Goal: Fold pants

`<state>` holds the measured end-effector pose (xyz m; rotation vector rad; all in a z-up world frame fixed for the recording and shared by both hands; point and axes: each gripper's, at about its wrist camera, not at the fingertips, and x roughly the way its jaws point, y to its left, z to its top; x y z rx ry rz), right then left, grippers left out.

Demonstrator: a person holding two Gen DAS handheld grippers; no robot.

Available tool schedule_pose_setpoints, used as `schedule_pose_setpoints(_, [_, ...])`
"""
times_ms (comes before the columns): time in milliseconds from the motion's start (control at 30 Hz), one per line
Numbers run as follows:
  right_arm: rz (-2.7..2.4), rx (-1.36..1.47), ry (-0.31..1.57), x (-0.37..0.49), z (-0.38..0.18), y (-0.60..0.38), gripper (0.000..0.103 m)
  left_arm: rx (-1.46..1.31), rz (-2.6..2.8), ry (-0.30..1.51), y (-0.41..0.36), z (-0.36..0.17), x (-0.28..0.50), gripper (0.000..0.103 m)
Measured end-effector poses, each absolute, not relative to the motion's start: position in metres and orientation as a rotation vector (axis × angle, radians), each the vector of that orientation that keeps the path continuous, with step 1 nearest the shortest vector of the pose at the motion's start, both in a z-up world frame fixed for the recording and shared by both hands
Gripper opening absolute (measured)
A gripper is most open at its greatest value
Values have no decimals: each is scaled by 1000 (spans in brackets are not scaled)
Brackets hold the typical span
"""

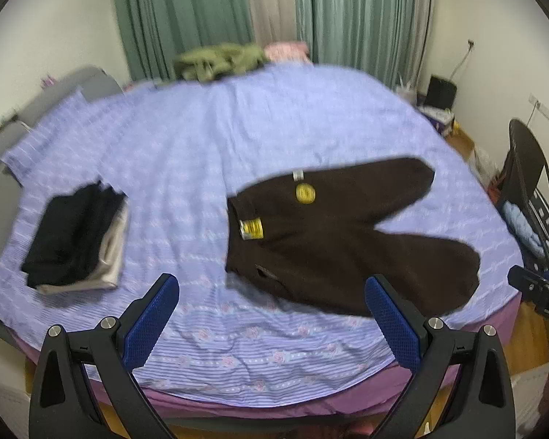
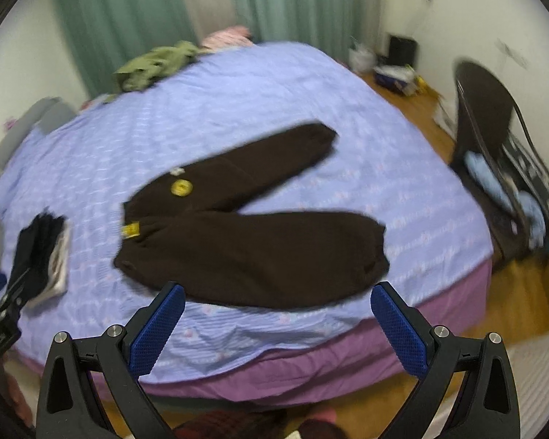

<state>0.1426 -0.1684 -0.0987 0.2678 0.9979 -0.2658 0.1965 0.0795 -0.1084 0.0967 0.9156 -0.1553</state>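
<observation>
Green curtains (image 1: 186,11) back a bed (image 1: 186,139) with a lilac sheet. Brown pants (image 1: 333,234) lie flat near its front edge, legs splayed to the right, waist to the left, a folded stack (image 1: 73,237) well apart. Both the left gripper (image 1: 271,323) and right gripper (image 2: 278,327) hover spread wide, holding nothing. Best next: pinch the near leg's waist and cuff together, then carry it evenly over the far leg.

Our two matching handheld grippers, black frames with blue fingers.

On the left gripper (image 1: 272,294) and the right gripper (image 2: 278,301) alike we see wide black plastic arms, round silver screw heads at the pivots, and flat blue fingers (image 1: 152,323) with a fine dimpled grip texture; white lettering marks the right one's black body.
</observation>
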Motion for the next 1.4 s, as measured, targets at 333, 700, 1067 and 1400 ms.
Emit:
schedule_pose_setpoints(333, [-444,489,1171,169,-201,-181,98,28,-182,1119,82,-209,254,103])
schedule_pose_setpoints(700, [-464,489,1253,206,-282,-214,83,-58,-93,1297,72,-298,298,103])
schedule_pose_setpoints(1067, [-585,825,1246,192,-339,-270,65,-33,-117,1337,48,-325,316,94])
schedule_pose_setpoints(1400, [-530,726,1237,220,-314,-269,16,-77,-97,1358,55,-323,337,32])
